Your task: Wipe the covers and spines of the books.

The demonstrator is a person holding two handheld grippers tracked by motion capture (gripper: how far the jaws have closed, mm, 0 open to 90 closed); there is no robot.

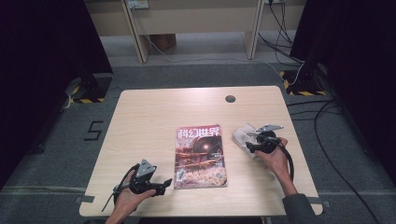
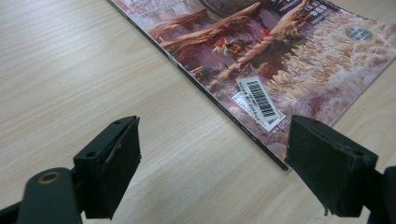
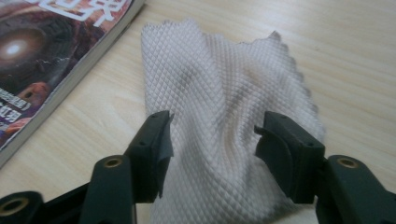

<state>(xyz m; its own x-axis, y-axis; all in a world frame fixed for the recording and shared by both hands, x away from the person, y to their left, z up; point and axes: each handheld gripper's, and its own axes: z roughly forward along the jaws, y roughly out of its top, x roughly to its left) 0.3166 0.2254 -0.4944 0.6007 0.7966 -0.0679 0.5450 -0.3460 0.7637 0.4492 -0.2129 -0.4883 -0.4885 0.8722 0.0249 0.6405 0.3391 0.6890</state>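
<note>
A magazine (image 1: 200,156) with a reddish cover lies flat in the middle of the wooden table (image 1: 149,116). My left gripper (image 1: 164,185) rests low near the front edge, open, its jaws pointing at the magazine's near left corner (image 2: 275,154) with bare wood between them (image 2: 210,158). A pale quilted cloth (image 1: 242,135) lies rumpled just right of the magazine (image 3: 42,51). My right gripper (image 1: 251,145) sits over the cloth's near end. Its jaws stand open on either side of a raised fold of the cloth (image 3: 219,88), with gaps at the pads (image 3: 212,140).
A round cable hole (image 1: 230,98) sits near the table's far edge. Beyond the table are wooden furniture legs (image 1: 140,37) and cables (image 1: 327,121) on the grey floor at the right. Bare wood lies left of the magazine.
</note>
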